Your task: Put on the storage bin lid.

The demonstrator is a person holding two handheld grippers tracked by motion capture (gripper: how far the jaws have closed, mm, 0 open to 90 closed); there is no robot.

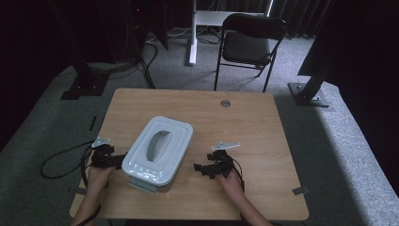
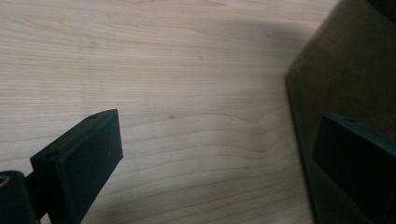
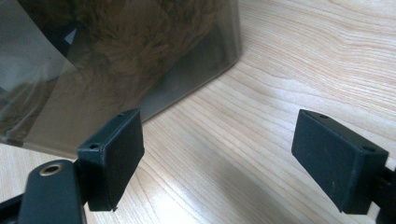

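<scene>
Wooden tabletop (image 1: 244, 122) of light colour carries all the things, and its grain shows well in both gripper views. Near the left edge, close to the front left corner, the left gripper (image 1: 113, 161) lies low over the wood, with the person's left hand (image 1: 96, 178) behind it and a black cable running off the left edge to the floor. In the left gripper view its two black jaws stand wide apart with bare wood between them; the jaw on the right of that view is just beside the dark wall of the box, and I cannot tell if it touches it.

Next to the right is the storage box (image 1: 158, 150), a plastic container with a pale grey lid, a curved handle (image 1: 156, 145) in the middle of the lid and a grey latch (image 1: 142, 184) at its near end. It stands turned at an angle, left of the middle of the tabletop and nearer to the front edge. In the right gripper view its wall (image 3: 140, 60) is smoky and half transparent, and something brown and furry (image 3: 135, 32) is seen inside. There is raised marking on the near part of the lid, but it is too small to read.

Further right, near the front edge, the right gripper (image 1: 203, 169) is held by the right hand (image 1: 229, 178), apart from the box. Its jaws are also wide apart, holding nothing.

Near the far edge there is a small round grey cap (image 1: 225, 103) set in the wood.
</scene>
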